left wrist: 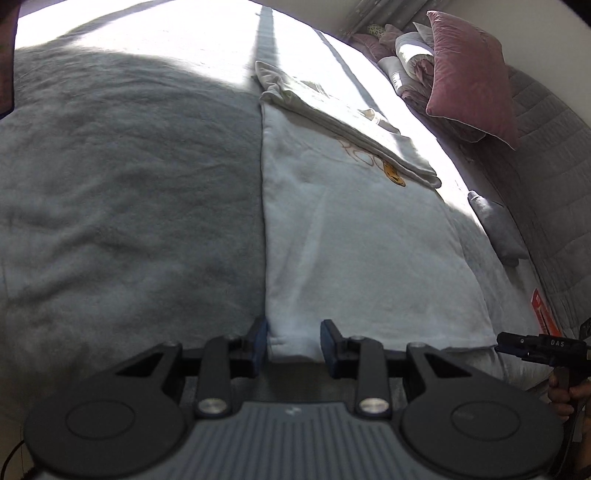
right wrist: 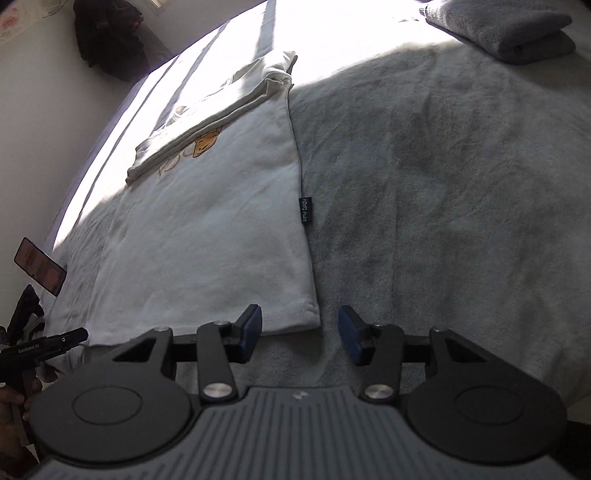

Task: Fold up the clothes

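A white T-shirt (left wrist: 351, 240) (right wrist: 207, 240) with an orange cartoon print lies flat on a grey blanket (left wrist: 129, 184) (right wrist: 443, 184), its upper part folded across itself. In the left wrist view my left gripper (left wrist: 294, 328) is at the near hem, open, with the shirt's near left corner lying flat between its fingers. In the right wrist view my right gripper (right wrist: 300, 321) is open too, and the other near hem corner sits between its blue pads (right wrist: 251, 328), untouched. Each view catches the other gripper's tip at its edge. A black label (right wrist: 305, 208) sticks out of the side seam.
A pink pillow (left wrist: 469, 74) and rolled quilts (left wrist: 410, 55) are piled at the far right. A small grey cushion (left wrist: 495, 229) and an orange card (left wrist: 541, 314) lie by the quilted bed side. A folded grey towel (right wrist: 517, 33) and a phone (right wrist: 40, 266) also rest on the bed.
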A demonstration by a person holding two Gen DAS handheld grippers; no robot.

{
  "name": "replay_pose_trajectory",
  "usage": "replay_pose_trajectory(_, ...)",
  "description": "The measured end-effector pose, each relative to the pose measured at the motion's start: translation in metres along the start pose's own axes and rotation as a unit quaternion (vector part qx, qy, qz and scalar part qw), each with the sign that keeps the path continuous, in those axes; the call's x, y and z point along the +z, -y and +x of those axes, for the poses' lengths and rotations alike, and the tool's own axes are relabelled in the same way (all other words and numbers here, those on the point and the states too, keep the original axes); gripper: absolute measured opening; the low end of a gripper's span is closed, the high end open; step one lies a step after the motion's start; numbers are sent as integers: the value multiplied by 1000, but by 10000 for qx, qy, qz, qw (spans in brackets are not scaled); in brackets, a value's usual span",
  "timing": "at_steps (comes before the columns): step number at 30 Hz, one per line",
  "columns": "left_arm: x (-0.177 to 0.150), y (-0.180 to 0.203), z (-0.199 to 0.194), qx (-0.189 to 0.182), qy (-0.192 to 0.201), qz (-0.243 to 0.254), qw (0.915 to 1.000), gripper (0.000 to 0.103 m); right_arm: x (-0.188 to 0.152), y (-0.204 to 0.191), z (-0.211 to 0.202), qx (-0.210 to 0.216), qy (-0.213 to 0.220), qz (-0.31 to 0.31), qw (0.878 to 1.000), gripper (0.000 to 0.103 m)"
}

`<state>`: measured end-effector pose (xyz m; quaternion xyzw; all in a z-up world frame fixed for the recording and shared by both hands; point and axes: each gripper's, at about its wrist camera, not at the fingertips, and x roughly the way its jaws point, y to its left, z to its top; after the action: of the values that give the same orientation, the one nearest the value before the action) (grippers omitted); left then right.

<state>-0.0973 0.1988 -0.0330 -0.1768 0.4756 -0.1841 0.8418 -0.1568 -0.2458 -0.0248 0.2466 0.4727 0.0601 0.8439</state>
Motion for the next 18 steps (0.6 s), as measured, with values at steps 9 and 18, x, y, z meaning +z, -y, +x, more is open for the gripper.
replay_pose_trajectory(9, 0, -2, 3, -271, -224, 294, 9989, 31, 2, 12, 13, 595, -315, 262, 9974, 18)
replay_pose_trajectory(18, 3, -8, -5, -893, -195, 175, 9957, 11, 6, 21, 2, 1242, -181, 717, 9895, 9)
